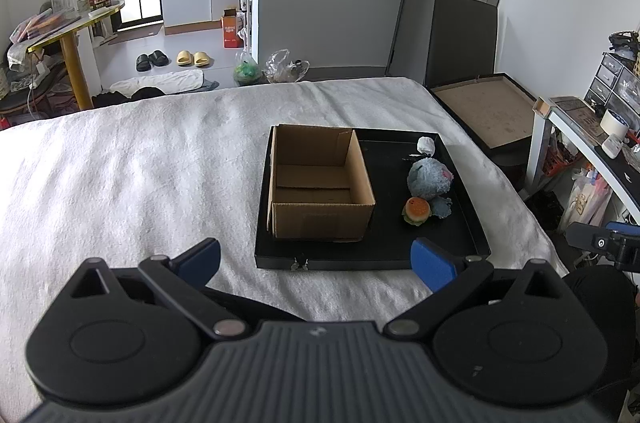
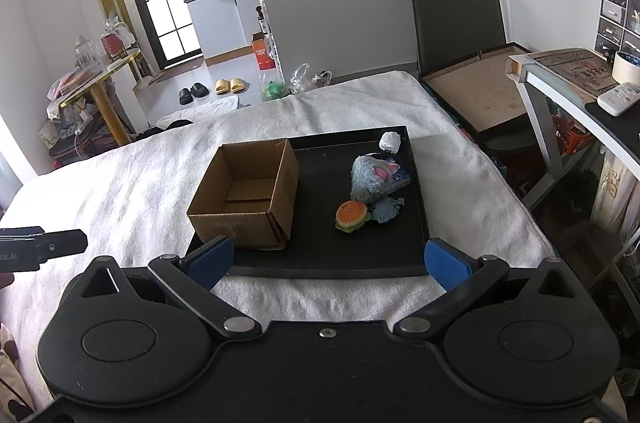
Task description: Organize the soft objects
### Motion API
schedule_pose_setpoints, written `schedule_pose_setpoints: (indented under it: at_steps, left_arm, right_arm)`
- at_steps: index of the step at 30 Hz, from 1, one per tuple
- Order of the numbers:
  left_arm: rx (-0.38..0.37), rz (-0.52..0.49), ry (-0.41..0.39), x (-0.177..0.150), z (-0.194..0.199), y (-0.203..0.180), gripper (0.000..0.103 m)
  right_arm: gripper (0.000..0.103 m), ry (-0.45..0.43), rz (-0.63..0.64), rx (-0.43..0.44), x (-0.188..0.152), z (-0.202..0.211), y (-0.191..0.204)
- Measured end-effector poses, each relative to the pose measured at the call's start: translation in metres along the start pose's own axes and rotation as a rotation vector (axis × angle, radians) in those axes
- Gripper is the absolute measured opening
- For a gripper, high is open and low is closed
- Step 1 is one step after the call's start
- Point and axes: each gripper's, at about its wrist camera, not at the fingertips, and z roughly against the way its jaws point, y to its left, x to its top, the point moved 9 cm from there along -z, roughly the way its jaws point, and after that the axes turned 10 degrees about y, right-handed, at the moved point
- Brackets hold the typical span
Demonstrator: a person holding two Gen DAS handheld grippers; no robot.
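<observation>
A black tray (image 1: 472,223) (image 2: 320,263) lies on a white towel-covered bed. An open, empty cardboard box (image 1: 320,183) (image 2: 246,195) stands in its left half. In the right half lie a blue plush toy (image 1: 428,179) (image 2: 370,179), a small burger-shaped toy (image 1: 417,211) (image 2: 351,216), a small blue fuzzy piece (image 1: 442,207) (image 2: 386,211) and a white soft lump (image 1: 426,145) (image 2: 390,141) at the far corner. My left gripper (image 1: 316,263) hovers open before the tray's near edge, holding nothing. My right gripper (image 2: 328,261) is likewise open and empty, just short of the tray.
White towel (image 1: 140,175) (image 2: 132,175) covers the bed around the tray. A shallow brown-bottomed box (image 1: 484,111) (image 2: 476,91) and a dark chair sit beyond the bed's right corner. A desk with a remote (image 2: 618,98) stands at the right; shoes and bags lie on the floor behind.
</observation>
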Motion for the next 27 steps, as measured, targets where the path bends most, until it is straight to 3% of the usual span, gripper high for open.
schedule_pose_setpoints:
  at_steps: [27]
  left_arm:
    - [-0.002, 0.0, -0.006, 0.0027, 0.0025, 0.0036, 0.101]
  right_arm:
    - [0.103, -0.001, 0.017, 0.0, 0.0038, 0.0018, 0.0048]
